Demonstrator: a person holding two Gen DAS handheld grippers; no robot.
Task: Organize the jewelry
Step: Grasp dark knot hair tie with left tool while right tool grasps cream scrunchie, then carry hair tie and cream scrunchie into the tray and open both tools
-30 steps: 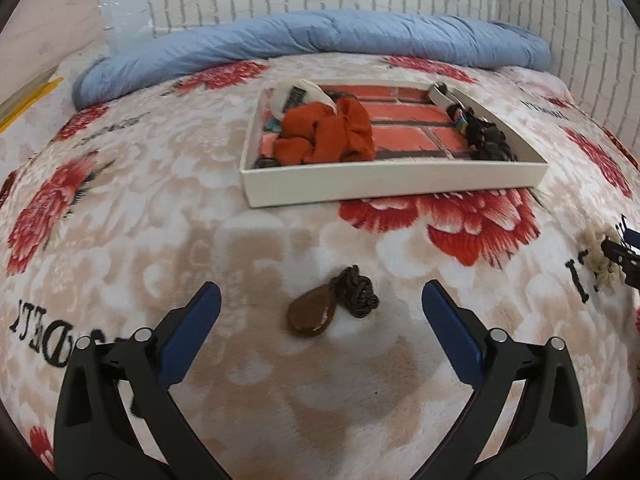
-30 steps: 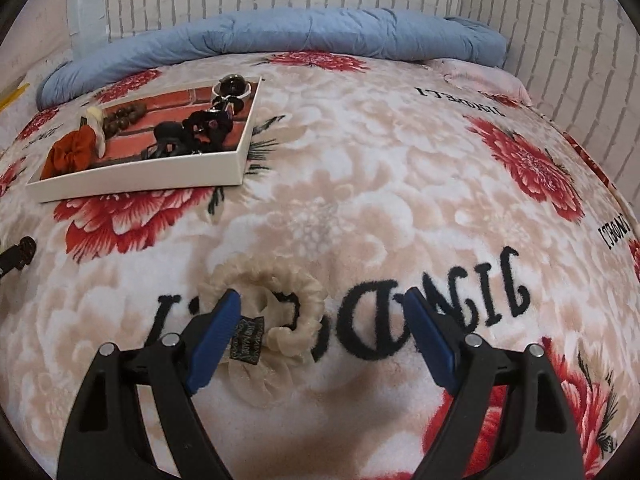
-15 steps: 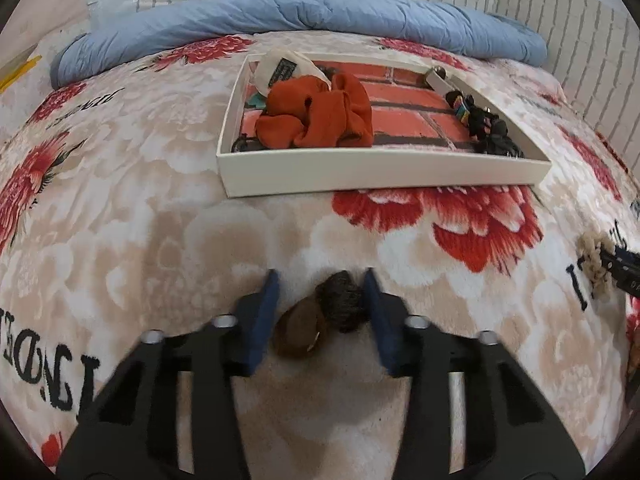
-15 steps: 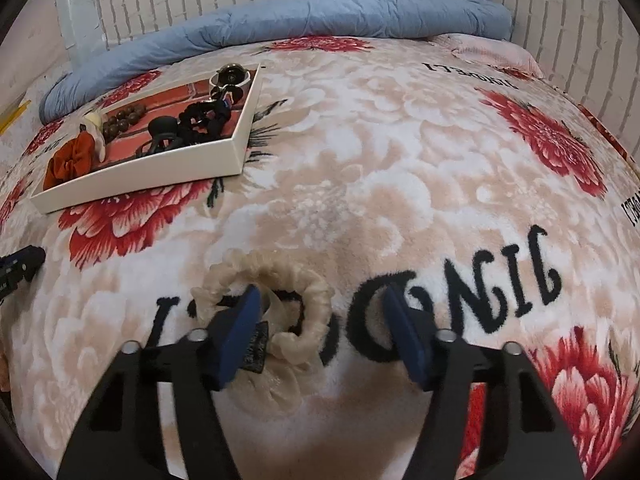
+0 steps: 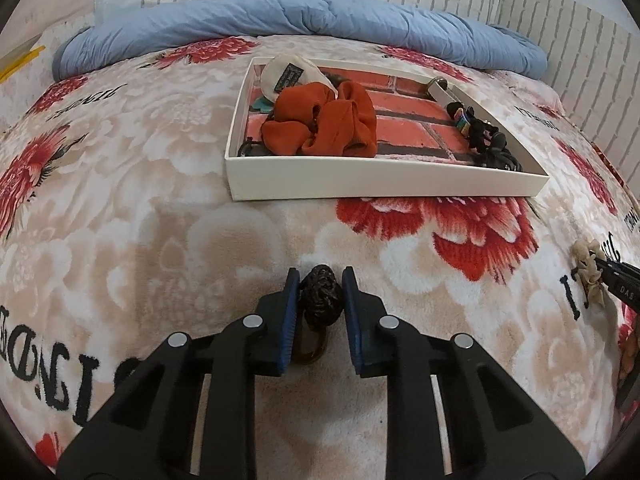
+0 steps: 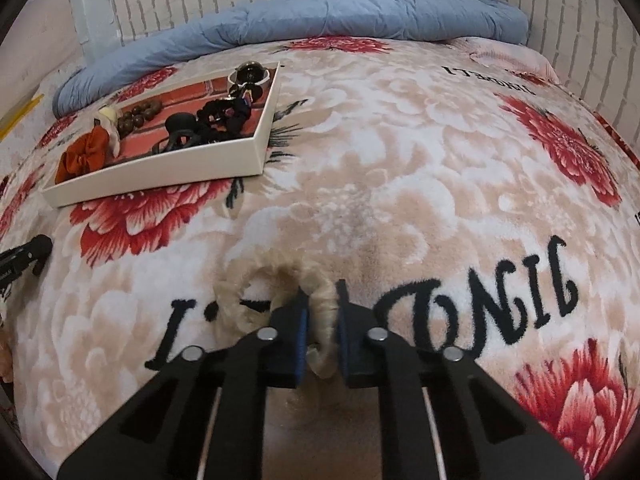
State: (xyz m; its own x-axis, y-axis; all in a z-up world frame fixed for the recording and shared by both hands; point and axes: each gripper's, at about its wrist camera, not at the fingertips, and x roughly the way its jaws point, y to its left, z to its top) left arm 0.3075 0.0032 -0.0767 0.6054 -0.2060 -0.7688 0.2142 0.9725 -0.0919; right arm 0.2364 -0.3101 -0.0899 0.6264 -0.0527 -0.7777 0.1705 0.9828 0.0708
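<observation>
The left gripper (image 5: 319, 309), closing, pinches a dark braided-cord pendant (image 5: 321, 300); the right gripper (image 6: 322, 334) clamps a cream fabric scrunchie (image 6: 280, 292) (soft, so it may slip).

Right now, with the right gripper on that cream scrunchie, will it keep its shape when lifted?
Probably not. The cream scrunchie is gathered fabric pinched at one side by the right gripper, so its loop will likely sag. It looks light and soft, so it is unlikely to slip or break.

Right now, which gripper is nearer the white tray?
Left. The left gripper, closing around the dark knotted pendant, sits just in front of the white tray. The right gripper, shut on the cream scrunchie, is farther off to the tray's right.
</observation>
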